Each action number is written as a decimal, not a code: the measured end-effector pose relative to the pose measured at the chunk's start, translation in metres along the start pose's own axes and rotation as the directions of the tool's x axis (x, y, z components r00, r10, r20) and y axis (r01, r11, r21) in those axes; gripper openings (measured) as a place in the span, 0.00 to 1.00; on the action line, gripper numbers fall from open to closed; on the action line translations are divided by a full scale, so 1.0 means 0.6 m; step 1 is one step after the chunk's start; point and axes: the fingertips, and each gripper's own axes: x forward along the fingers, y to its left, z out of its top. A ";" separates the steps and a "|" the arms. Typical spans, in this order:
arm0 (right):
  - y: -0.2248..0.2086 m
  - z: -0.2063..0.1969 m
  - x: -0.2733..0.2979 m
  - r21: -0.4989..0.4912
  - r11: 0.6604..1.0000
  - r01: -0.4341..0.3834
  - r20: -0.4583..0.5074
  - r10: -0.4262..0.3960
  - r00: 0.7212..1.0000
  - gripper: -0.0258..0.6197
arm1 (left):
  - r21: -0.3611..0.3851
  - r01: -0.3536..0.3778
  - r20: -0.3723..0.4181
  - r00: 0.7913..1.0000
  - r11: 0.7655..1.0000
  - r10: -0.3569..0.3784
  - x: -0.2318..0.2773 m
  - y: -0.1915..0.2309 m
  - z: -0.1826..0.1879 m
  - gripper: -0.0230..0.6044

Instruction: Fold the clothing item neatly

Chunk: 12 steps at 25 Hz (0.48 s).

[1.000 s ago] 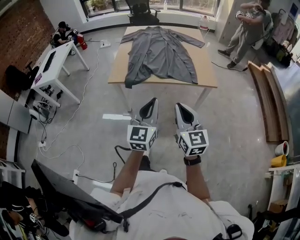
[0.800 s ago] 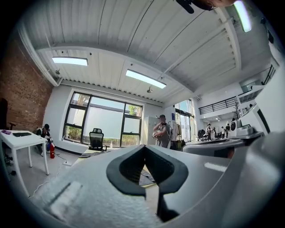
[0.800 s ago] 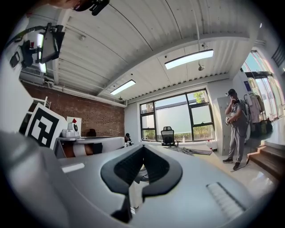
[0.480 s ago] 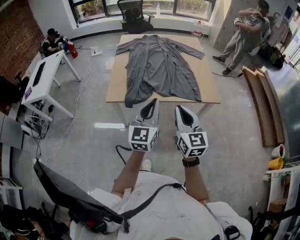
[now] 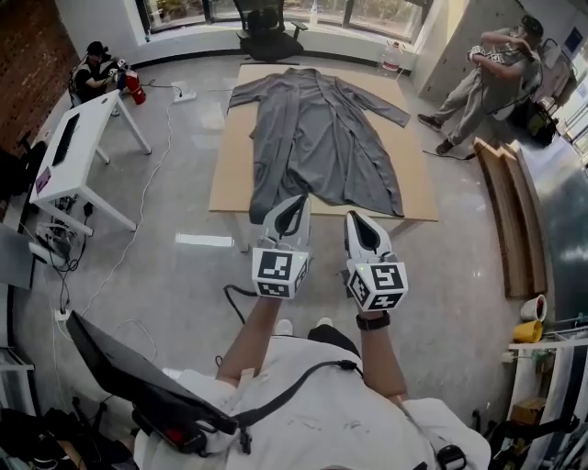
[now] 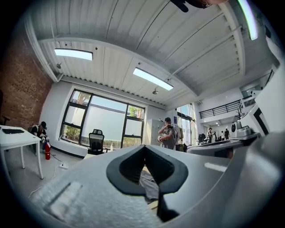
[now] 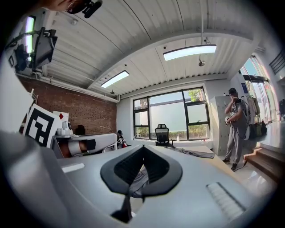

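A long grey robe-like garment [image 5: 319, 138] lies spread flat on a light wooden table [image 5: 230, 174], sleeves out at the far end, hem hanging over the near edge. My left gripper [image 5: 296, 201] and right gripper [image 5: 353, 218] are held side by side just short of the table's near edge, both shut and holding nothing. Through the left gripper's [image 6: 144, 149] closed jaws the grey cloth [image 6: 149, 185] shows. The right gripper [image 7: 142, 149] likewise frames a strip of the garment [image 7: 136, 182], and a sleeve [image 7: 191, 152] lies on the tabletop beyond.
A white desk [image 5: 69, 156] stands to the left with a seated person [image 5: 92, 69] behind it. A standing person [image 5: 491, 78] is at the far right beside wooden planks [image 5: 514, 211]. An office chair [image 5: 266, 27] sits beyond the table. Cables [image 5: 138, 229] trail over the floor.
Both grippers have come forward toward the table; its near edge and the garment's hem now lie just beyond the fingertips. Both stayed shut.
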 end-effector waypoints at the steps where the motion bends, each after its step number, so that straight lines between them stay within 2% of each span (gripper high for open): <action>1: -0.004 0.000 0.012 0.000 1.000 -0.002 -0.003 0.002 1.000 0.04 | -0.007 -0.009 -0.003 1.000 1.000 0.009 0.007 0.012 -0.003 0.04; 6: -0.021 -0.013 0.080 -0.004 0.999 -0.050 -0.016 0.050 0.999 0.04 | -0.024 -0.059 -0.020 0.998 0.998 0.058 0.053 0.059 -0.026 0.04; 12: -0.085 -0.005 0.180 0.007 0.994 -0.110 0.000 0.110 0.994 0.04 | 0.018 -0.116 -0.001 0.993 0.993 0.116 0.158 0.080 -0.013 0.04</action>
